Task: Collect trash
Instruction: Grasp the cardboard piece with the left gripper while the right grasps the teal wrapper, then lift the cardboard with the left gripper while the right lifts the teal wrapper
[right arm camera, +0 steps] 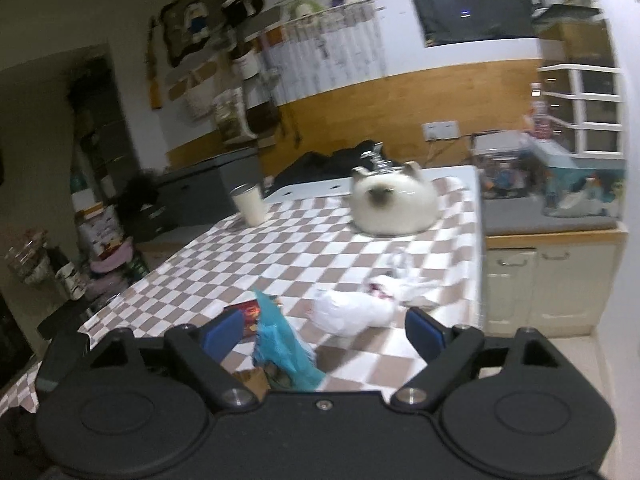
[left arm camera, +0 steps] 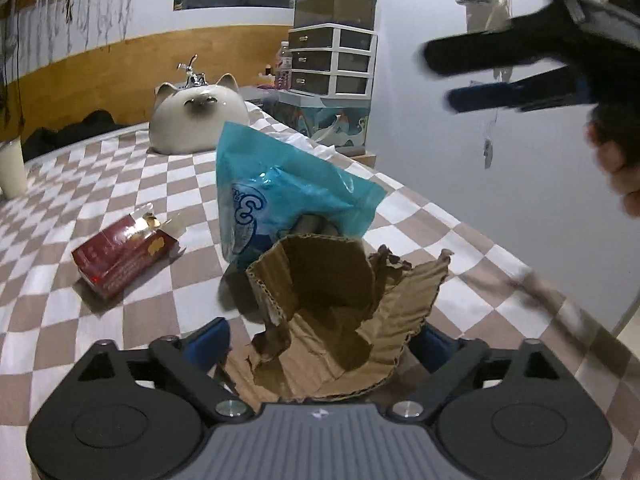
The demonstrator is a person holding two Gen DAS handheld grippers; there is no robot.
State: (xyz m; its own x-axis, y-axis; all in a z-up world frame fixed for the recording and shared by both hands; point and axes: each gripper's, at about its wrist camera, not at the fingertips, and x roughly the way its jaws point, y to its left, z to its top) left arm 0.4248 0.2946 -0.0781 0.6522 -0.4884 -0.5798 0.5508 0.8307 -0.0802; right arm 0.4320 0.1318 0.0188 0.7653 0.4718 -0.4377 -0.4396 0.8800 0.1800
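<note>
A torn piece of brown cardboard (left arm camera: pixel 340 304) stands crumpled between the fingers of my left gripper (left arm camera: pixel 320 344). The blue pads sit on either side of it, and the left pad shows a gap, so the gripper is open. Just behind the cardboard is a blue plastic bag (left arm camera: pixel 288 192), and an opened red carton (left arm camera: pixel 124 256) lies to the left. My right gripper (right arm camera: pixel 323 334) is open and empty above the table; it also shows blurred in the left wrist view (left arm camera: pixel 440 78). Under it are the blue bag (right arm camera: pixel 280 344), the red carton (right arm camera: pixel 250 316) and a crumpled white bag (right arm camera: pixel 352 312).
The table wears a brown-and-white checkered cloth (left arm camera: pixel 80 184). A cat-shaped ceramic pot (right arm camera: pixel 394 208) and a white cup (right arm camera: pixel 250 204) stand at its far end. A drawer unit (left arm camera: pixel 332 60) and a patterned box are beyond the right edge. A person's hand (left arm camera: pixel 616 168) holds the right gripper.
</note>
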